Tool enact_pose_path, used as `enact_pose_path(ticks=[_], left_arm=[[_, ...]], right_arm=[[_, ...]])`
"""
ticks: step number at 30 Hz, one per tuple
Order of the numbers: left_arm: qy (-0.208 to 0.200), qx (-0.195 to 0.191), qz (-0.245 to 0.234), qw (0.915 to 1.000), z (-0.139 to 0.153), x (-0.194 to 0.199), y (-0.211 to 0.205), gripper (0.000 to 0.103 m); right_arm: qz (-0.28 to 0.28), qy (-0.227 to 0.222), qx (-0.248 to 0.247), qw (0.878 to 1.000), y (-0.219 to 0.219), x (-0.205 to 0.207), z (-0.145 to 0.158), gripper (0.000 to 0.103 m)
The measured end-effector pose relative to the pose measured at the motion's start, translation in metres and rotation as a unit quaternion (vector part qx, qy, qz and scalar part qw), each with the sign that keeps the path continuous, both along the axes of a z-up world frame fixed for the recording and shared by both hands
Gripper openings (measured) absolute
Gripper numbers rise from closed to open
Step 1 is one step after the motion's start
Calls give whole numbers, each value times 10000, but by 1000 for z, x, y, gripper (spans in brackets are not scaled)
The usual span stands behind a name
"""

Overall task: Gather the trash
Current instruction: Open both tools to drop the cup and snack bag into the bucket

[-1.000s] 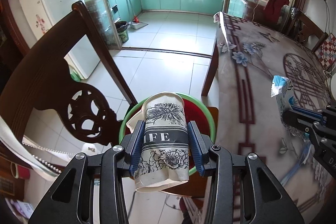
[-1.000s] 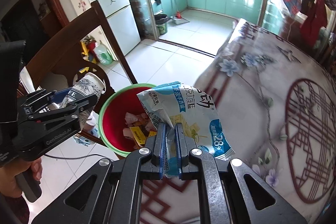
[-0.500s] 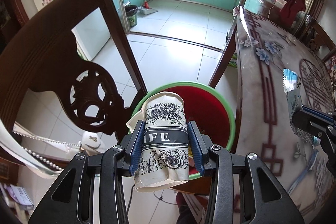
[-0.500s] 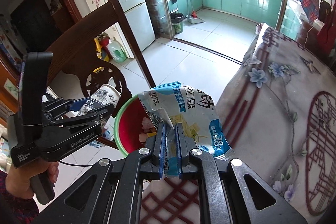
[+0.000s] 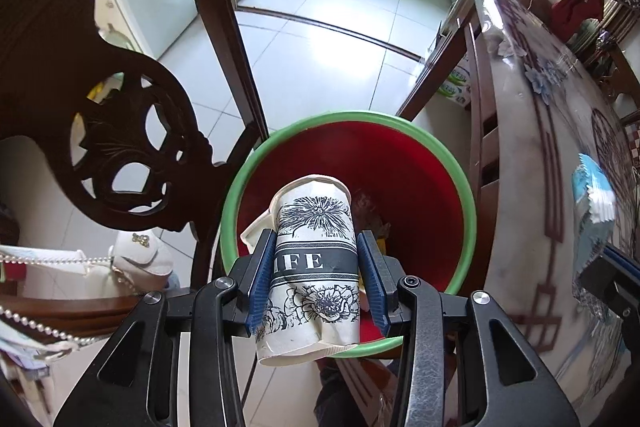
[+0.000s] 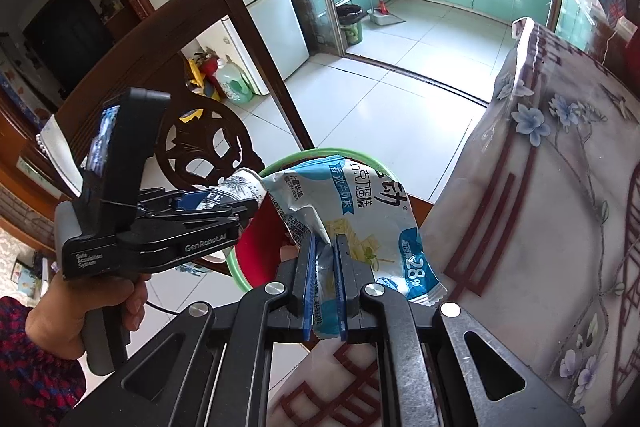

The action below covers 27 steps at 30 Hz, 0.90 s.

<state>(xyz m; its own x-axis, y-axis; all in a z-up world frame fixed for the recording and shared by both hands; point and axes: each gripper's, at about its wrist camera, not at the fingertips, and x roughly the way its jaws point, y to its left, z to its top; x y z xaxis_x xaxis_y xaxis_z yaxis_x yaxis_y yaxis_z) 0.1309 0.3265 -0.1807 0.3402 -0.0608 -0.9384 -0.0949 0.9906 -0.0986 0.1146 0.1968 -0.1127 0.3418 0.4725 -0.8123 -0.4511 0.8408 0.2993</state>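
In the lower centre of the left wrist view, the left gripper (image 5: 316,277) has its jaws clamped on a crumpled paper cup (image 5: 314,267), which hangs over the near rim of the red bin (image 5: 466,187). Let go here, the cup could likely tip outward and land on the floor (image 5: 320,51).

Low in the right wrist view, the right gripper (image 6: 323,281) is pinched tight on a snack wrapper (image 6: 352,219) above the bin's right edge, by the table (image 6: 560,207); the light wrapper might drift and miss.
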Motion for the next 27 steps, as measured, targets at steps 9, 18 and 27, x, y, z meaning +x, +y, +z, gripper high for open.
enact_pose_path(ticks=[9,18,27], left_arm=[[244,-178,46,9995,-16,18,2,39],[375,-123,52,9992,-24,23,1,40],[373,-177,201,9989,-23,22,6,67]], right_arm=[[24,68,13,10000,3,10,-9,7],[86,90,4,9999,8,16,-15,7],[180,83,52,9998,12,18,-16,10]])
